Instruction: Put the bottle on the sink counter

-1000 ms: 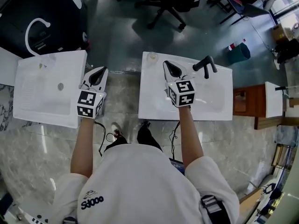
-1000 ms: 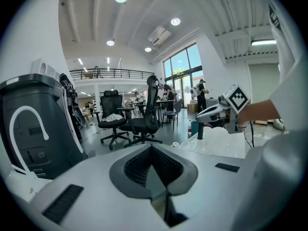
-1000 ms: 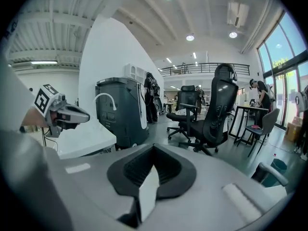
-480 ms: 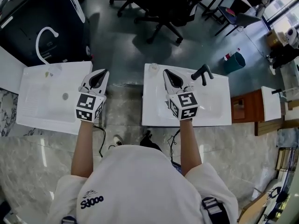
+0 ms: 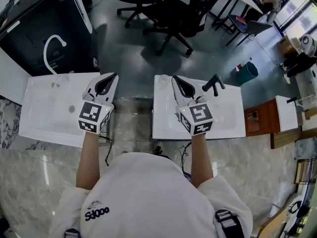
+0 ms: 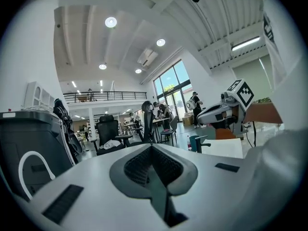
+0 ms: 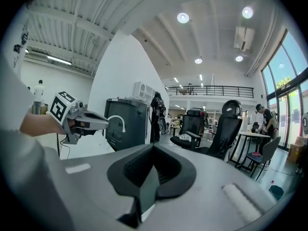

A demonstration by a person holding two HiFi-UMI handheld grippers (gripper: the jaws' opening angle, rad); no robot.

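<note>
A small clear round thing (image 5: 163, 77), possibly the bottle seen from above, stands on the back left corner of the right white sink counter (image 5: 228, 128). My right gripper (image 5: 174, 78) hovers over that sink just right of it, shut and holding nothing. My left gripper (image 5: 115, 75) is over the right edge of the left white sink (image 5: 44, 125), also shut and holding nothing. Both gripper views look level across the room: the left gripper (image 6: 153, 148) and right gripper (image 7: 153, 150) show their jaws meeting with nothing between them.
A black faucet (image 5: 214, 83) stands at the back of the right sink. A black cabinet with a white curved spout (image 5: 52, 46) is behind the left sink. Office chairs (image 5: 173, 14) stand beyond, and a teal bin (image 5: 246, 72) at the right. A gap of marble floor (image 5: 131, 118) separates the sinks.
The view has tilted farther out, so the sinks sit lower in the picture. Both grippers kept their places over the sinks and stayed shut.
</note>
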